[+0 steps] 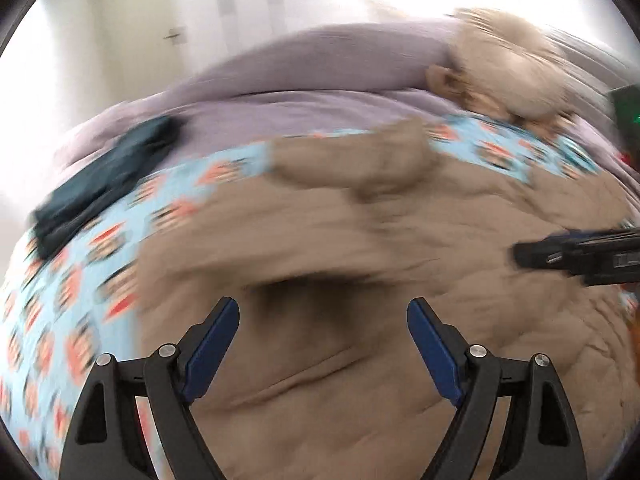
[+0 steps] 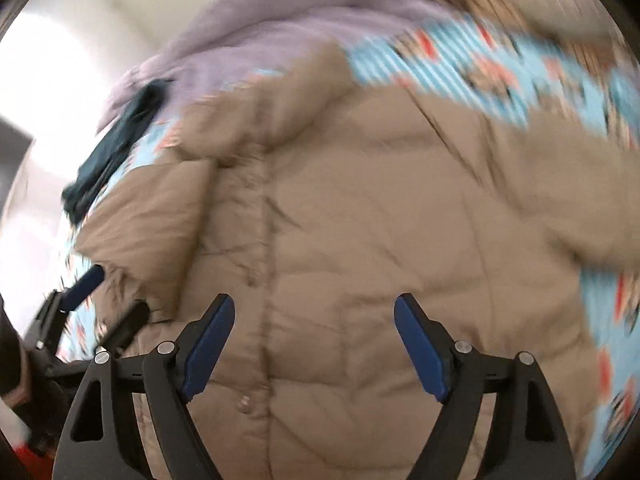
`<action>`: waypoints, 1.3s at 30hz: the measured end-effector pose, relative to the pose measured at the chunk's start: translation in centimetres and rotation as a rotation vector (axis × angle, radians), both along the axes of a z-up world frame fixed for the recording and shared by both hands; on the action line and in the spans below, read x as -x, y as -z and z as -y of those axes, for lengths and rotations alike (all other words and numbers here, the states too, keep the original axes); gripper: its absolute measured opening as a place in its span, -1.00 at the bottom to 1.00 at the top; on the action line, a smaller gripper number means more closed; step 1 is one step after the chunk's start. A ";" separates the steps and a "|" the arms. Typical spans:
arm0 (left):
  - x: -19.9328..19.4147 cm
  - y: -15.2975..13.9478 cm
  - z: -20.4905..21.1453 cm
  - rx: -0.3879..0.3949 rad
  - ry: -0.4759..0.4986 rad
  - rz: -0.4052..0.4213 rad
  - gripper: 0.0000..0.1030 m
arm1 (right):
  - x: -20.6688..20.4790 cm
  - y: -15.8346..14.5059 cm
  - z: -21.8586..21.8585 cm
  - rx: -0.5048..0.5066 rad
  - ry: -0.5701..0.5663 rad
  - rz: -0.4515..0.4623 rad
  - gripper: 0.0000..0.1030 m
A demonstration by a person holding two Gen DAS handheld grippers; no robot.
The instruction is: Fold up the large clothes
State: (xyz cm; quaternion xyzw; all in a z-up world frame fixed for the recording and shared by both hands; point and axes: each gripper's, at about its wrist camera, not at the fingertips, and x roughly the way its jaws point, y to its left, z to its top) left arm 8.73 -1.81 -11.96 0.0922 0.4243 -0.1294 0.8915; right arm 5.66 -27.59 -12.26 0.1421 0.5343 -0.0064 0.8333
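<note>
A tan quilted puffer jacket (image 1: 360, 240) lies spread on a bed sheet (image 1: 80, 300) of light blue with an orange and black pattern. My left gripper (image 1: 323, 308) hovers open above the jacket, nothing between its blue pads. The right gripper (image 1: 532, 256) reaches in from the right edge over the same jacket. In the right wrist view the jacket (image 2: 380, 220) fills the middle, its snap-button front strip running down the centre. My right gripper (image 2: 314, 304) is open over it and holds nothing. The left gripper (image 2: 108, 304) shows at the jacket's lower left edge. Both views are blurred.
A dark teal folded garment (image 1: 108, 184) lies on the sheet to the left, also seen as the teal garment (image 2: 116, 148). A lilac duvet (image 1: 300, 100) lies bunched behind the jacket, with a beige plush heap (image 1: 508, 60) at the far right. A white door (image 1: 140, 40) stands behind.
</note>
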 end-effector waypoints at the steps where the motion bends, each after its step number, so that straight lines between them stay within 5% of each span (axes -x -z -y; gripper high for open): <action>1: 0.4 0.4 -1.6 -0.007 -0.049 -0.010 0.69 | -0.3 -1.2 -2.0 0.065 -0.067 0.048 0.66; 8: 0.7 4.8 -9.7 -0.013 -0.322 -0.138 0.69 | -1.5 -2.1 -14.4 0.444 -0.461 0.215 0.69; 13: -0.3 6.7 -10.0 -0.012 -0.366 -0.153 0.69 | -5.2 -0.1 -18.5 0.619 -0.478 0.241 0.69; 14: -0.3 6.8 -10.0 -0.011 -0.370 -0.150 0.69 | -6.0 -0.1 -18.2 0.614 -0.449 0.231 0.68; 16: -0.5 6.5 -10.0 -0.009 -0.374 -0.147 0.69 | -7.1 -0.5 -15.9 0.518 -0.345 0.208 0.19; 17: -0.4 6.3 -10.1 -0.010 -0.374 -0.145 0.69 | -7.2 -0.6 -14.7 0.463 -0.304 0.194 -0.57; 18: -0.5 6.2 -10.2 -0.013 -0.374 -0.141 0.69 | -7.4 -0.7 -13.1 0.392 -0.252 0.168 -0.90; 22: -0.5 5.6 -10.9 -0.001 -0.369 -0.140 0.69 | -6.8 1.4 -4.0 0.130 0.059 0.030 -0.89; 26: 0.1 3.7 -11.9 0.110 -0.317 -0.151 0.69 | -4.8 4.7 1.6 0.061 0.212 -0.081 -0.90; 33: -1.9 1.2 -14.1 0.331 -0.256 -0.189 0.69 | -4.3 5.3 5.2 -0.131 0.279 -0.073 -0.90; 39: -8.3 2.0 -13.1 0.499 -0.187 -0.284 0.69 | -5.0 4.7 6.3 -0.037 0.258 -0.057 -0.90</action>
